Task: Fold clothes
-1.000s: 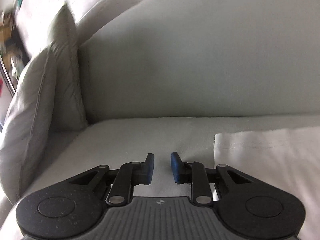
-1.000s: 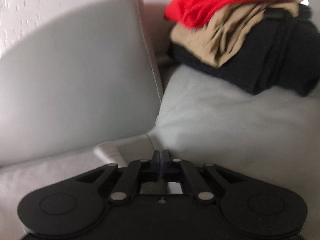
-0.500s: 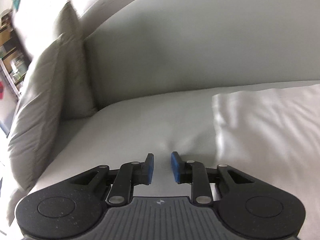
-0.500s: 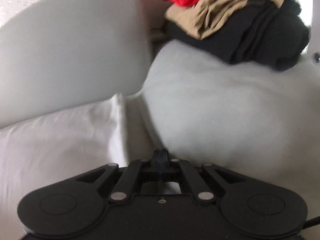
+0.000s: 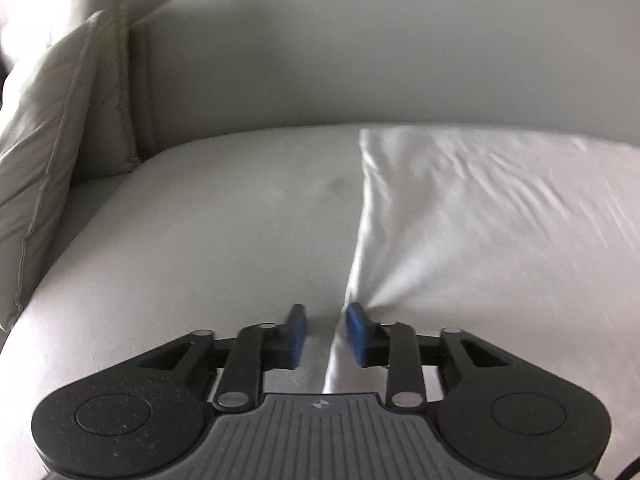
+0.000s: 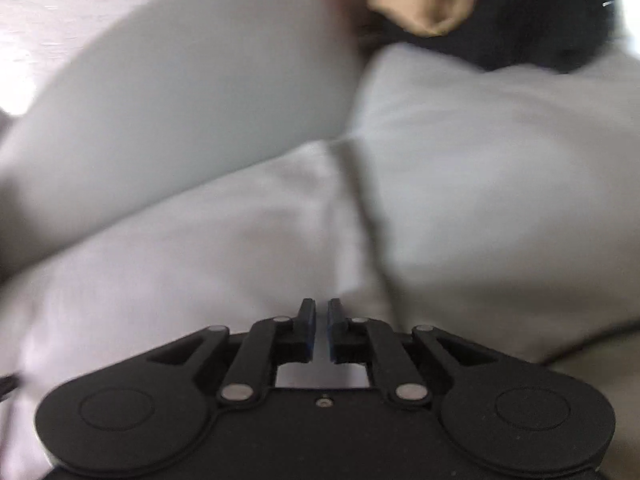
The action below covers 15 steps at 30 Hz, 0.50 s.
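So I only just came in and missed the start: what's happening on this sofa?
A person is folding laundry with a hand-held gripper in each hand. A white garment lies spread on the sofa seat. The left hand-held gripper is at its near edge, jaws opening, the cloth edge between them but not pinched. The right hand-held gripper looks nearly shut with nothing visibly in it. More clothes are piled beyond.

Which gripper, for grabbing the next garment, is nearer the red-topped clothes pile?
Right. The right gripper faces the pile, ahead to its right. The left gripper, jaws opening around the white cloth edge, sees no pile.
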### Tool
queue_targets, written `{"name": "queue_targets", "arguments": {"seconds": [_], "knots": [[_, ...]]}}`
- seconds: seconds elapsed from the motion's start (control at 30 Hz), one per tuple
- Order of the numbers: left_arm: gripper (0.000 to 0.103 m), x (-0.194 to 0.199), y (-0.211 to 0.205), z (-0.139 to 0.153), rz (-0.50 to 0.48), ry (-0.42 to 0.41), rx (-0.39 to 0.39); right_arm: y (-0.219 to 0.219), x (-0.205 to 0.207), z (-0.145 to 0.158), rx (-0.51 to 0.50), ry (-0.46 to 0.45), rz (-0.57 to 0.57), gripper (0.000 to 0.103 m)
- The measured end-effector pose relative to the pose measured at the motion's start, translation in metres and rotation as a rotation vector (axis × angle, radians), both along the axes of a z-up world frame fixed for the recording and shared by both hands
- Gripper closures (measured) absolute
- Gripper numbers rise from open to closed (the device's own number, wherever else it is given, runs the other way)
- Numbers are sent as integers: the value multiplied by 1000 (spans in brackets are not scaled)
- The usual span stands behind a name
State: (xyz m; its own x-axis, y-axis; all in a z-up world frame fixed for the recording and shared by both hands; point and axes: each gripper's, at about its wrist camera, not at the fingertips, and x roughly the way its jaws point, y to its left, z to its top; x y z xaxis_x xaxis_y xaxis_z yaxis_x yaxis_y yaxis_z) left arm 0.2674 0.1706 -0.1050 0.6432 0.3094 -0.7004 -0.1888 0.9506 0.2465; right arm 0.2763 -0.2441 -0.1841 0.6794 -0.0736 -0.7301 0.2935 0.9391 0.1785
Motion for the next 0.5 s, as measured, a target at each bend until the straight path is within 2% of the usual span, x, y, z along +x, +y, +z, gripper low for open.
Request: {"name": "queue_targets", "arguments": {"seconds": [0.07, 0.13, 0.17, 0.23, 0.33, 0.5], "knots": [[75, -1, -6, -3, 45, 14, 109, -5, -3, -5, -83, 31, -29, 103], [77, -2, -8, -7, 75, 31, 195, -5, -4, -3, -136, 40, -6, 103], [78, -4, -6, -5, 83, 31, 196, -3, -6, 1, -148, 43, -5, 103], [81, -13, 1, 9, 92, 12, 144, -1, -11, 13, -154, 40, -8, 103], [81, -38, -5, 45, 60, -82, 116, 2, -38, 52, -53, -39, -22, 101], [79, -107, -7, 117, -5, -224, 34, 2, -107, 132, 13, -202, 35, 97]]}}
